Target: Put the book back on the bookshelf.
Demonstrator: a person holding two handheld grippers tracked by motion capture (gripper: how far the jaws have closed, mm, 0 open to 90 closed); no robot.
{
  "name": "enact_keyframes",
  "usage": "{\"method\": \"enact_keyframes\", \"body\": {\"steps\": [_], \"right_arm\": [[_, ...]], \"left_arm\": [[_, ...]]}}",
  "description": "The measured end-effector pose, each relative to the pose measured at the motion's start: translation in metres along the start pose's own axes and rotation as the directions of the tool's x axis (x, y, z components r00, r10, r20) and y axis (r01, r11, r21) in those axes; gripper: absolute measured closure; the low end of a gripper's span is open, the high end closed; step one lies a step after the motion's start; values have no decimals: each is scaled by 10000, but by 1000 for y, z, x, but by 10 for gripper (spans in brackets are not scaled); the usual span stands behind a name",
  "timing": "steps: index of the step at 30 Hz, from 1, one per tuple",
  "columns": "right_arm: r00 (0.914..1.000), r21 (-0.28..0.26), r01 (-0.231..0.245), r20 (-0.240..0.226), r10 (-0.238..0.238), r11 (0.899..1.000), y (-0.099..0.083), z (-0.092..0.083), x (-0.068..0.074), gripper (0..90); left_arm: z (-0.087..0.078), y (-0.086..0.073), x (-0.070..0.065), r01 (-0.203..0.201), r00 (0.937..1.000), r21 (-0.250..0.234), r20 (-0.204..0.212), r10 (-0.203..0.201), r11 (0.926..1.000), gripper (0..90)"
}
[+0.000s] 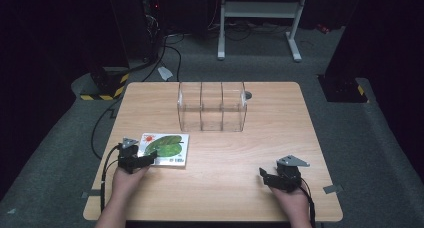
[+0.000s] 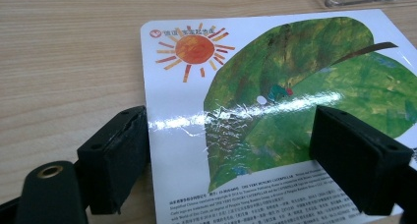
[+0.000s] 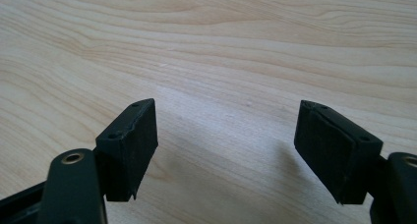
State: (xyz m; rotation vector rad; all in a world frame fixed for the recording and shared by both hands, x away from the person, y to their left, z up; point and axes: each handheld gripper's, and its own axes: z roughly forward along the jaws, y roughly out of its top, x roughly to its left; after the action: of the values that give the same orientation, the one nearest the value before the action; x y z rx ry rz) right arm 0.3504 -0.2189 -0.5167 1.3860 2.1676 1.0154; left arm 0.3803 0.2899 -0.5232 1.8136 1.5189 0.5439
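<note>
Left gripper (image 2: 231, 150), jaws apart astride the near corner of a picture book (image 1: 166, 149) lying flat on the table's (image 1: 260, 133) left front: approach-to-grasp step, next likely calling for closing on the cover edge; right gripper (image 3: 226, 150) parted, idle.

Clear 3-slot rack (image 1: 212, 108) on table (image 1: 260, 138)

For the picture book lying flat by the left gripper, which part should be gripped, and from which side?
Probably the near left corner of the book. It lies flat on the table, so only a thin edge offers a hold. The left gripper already comes in low from the person's side, one jaw off the left edge and one over the cover, open. Sliding a jaw under that edge seems best.
</note>
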Motion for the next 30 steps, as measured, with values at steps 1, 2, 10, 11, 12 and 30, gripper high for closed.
{"method": "enact_keyframes", "body": {"steps": [1, 2, 10, 11, 12, 30], "right_arm": [[10000, 0, 0, 0, 0, 10000, 0, 0, 0, 243], [10000, -62, 74, -49, -74, 10000, 0, 1, 2, 247], [9997, -323, 226, -54, -228, 9992, 2, 0, 5, 247], [9999, -309, 122, -84, -125, 9994, 2, 0, 5, 248], [9997, -341, 136, -176, -142, 9993, 2, 1, 7, 260], [9982, -214, 349, -476, -359, 9992, 2, 5, 19, 274]], "left_arm": [[0, 0, 0, 0, 10000, 0, 0, 0, 10000, 155], [-1, -2, -4, 1, 10000, 31, 47, -2, 10000, 155], [-3, -6, -21, 14, 9999, 63, 164, -15, 10000, 154], [-2, -6, -24, -67, 9997, 75, 224, 65, 9999, 154], [-2, -7, -31, -95, 9993, 110, 374, 91, 9999, 154], [4, -10, -102, -1249, 9757, 285, 1850, 1176, 9918, 199]]}}
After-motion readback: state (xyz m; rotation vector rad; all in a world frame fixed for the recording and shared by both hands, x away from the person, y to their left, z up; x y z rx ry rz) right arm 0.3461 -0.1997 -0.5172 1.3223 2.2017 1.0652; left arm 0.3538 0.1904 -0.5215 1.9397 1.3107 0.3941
